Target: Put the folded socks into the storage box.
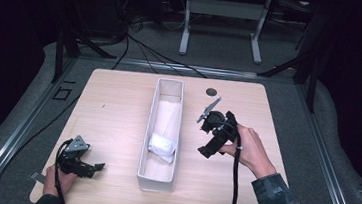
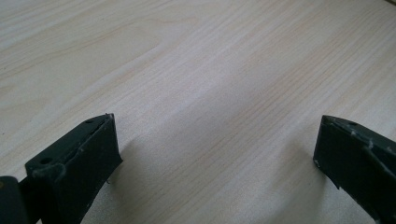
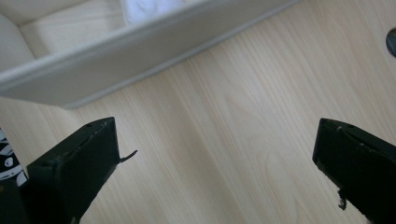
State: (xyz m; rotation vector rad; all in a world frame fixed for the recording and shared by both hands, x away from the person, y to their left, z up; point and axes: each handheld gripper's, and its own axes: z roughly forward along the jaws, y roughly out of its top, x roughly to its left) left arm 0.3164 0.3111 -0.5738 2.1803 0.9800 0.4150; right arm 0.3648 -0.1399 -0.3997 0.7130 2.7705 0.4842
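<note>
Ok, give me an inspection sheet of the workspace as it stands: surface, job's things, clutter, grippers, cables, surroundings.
Surface: light wooden table, bare except for the tray; dark round grommet hole near the far edge.
Job's things: long narrow white open-top tray at centre, running front to back; crumpled white cloth inside it.
Clutter: nothing seen.
Grippers: left gripper open over bare wood at the near left corner; right gripper open, beside the tray's right wall, apart from it.
Cables: black cable trails from the right gripper toward the near edge; more black cables on the floor behind.
Surroundings: grey carpet, white desk frame beyond, dark room.
</note>
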